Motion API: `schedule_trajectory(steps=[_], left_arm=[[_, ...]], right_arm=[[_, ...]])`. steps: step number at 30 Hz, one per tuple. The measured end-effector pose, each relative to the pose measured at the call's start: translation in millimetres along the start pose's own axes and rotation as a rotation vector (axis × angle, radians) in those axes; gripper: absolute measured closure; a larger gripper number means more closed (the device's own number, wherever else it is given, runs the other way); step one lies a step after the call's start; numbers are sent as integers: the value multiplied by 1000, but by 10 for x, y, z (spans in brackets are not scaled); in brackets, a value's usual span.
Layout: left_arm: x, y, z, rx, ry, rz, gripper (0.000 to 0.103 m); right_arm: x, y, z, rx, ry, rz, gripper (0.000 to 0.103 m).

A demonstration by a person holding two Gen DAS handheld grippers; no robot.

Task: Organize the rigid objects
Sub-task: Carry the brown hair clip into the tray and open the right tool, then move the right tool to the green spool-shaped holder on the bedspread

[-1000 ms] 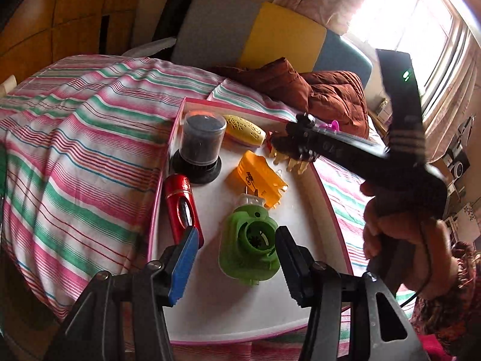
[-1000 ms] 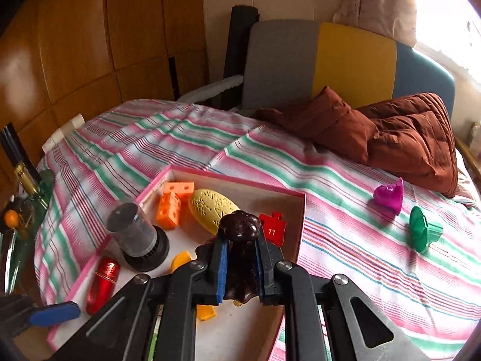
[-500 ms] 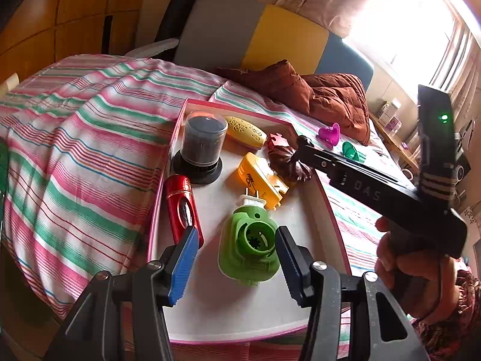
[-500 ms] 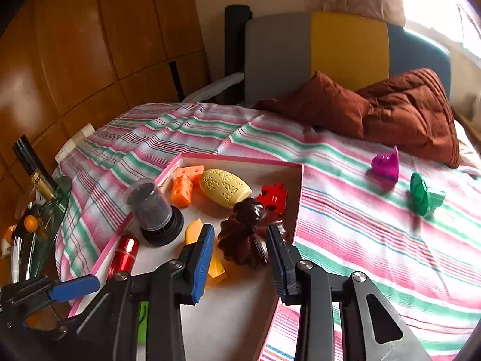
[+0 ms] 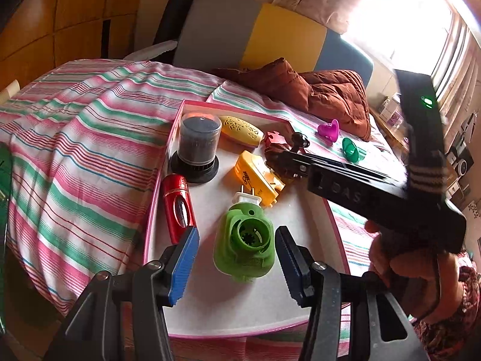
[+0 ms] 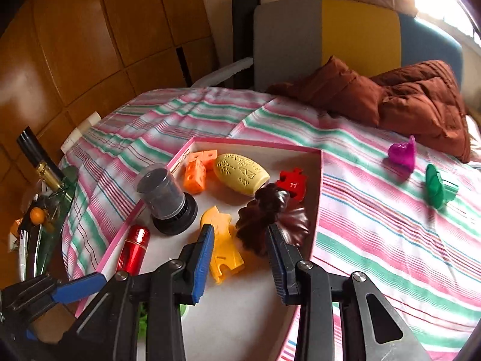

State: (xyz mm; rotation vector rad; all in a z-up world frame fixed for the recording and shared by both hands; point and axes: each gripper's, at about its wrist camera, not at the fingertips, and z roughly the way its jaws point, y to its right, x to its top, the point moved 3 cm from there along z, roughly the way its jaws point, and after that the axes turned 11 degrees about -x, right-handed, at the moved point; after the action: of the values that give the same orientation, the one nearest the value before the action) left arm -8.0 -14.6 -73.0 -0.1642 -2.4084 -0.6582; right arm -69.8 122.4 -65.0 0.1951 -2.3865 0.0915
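Right tool (image 6: 240, 251) jaws just opened, apart; brown fluted mould (image 6: 272, 218) sits free in pink tray (image 6: 318, 186), frame centre. Looks light, stiff, slick: I'd pinch its rim. Left tool (image 5: 237, 266) apart, empty.

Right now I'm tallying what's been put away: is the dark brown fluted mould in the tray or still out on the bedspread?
In. The brown mould lies inside the pink-rimmed tray, beside the red puzzle piece.

tray (image 6: 318, 180) on bedspread (image 6: 375, 234) | fluted mould (image 6: 270, 216) in tray
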Motion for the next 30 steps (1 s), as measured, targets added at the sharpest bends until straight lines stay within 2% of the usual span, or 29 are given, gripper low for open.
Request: schedule_trajectory(steps=[4, 8, 17, 30], left_arm=[[18, 35, -4, 2, 6, 5, 50], [30, 111, 13, -11, 1, 19, 50], [84, 416, 134, -47, -34, 63, 50], [173, 968, 328, -98, -68, 149, 50]], right_arm=[[-60, 133, -200, -37, 50, 32, 66], [-92, 367, -321, -93, 61, 84, 63], [-284, 1114, -354, -210, 7, 211, 63], [-508, 1886, -166, -266, -80, 347, 60]])
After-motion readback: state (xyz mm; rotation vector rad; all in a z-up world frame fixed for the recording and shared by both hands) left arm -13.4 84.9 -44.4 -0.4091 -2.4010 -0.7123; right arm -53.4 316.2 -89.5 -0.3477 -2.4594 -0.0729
